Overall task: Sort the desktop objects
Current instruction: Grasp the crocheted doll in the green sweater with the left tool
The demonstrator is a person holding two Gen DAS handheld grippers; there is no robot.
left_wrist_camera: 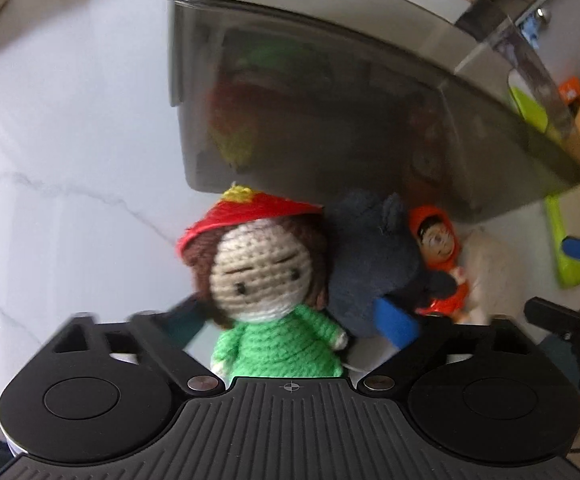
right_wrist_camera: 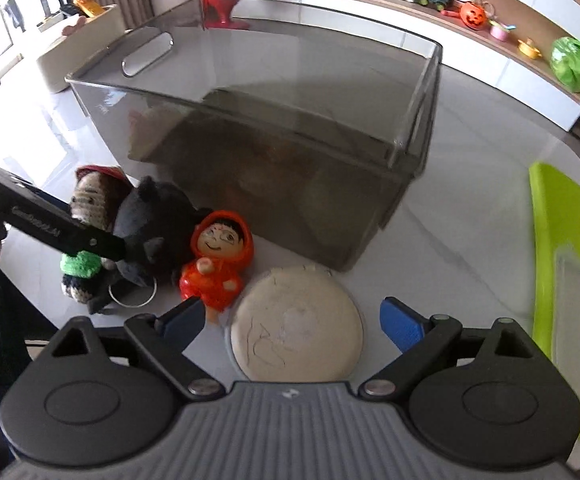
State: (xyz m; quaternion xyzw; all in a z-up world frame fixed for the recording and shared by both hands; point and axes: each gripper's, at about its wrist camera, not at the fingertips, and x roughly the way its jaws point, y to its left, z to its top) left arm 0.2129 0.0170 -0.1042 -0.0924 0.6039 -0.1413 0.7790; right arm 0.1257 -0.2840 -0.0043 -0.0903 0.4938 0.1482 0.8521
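While the crocheted doll [left_wrist_camera: 258,280] in its red hat and green dress stands between the left gripper [left_wrist_camera: 290,320]'s spread blue fingers [left_wrist_camera: 396,326], whether they press it cannot be told. At its two o'clock sits a dark plush toy [left_wrist_camera: 370,252], then an orange-hooded figurine [left_wrist_camera: 442,256]. Beyond, at twelve, stands the smoky clear bin [left_wrist_camera: 330,92] on the white marble table [left_wrist_camera: 62,140]. The right gripper [right_wrist_camera: 294,320] hangs wide open around a pale round disc [right_wrist_camera: 296,320], pads apart from it; a green tray [right_wrist_camera: 566,240] lies at three o'clock.
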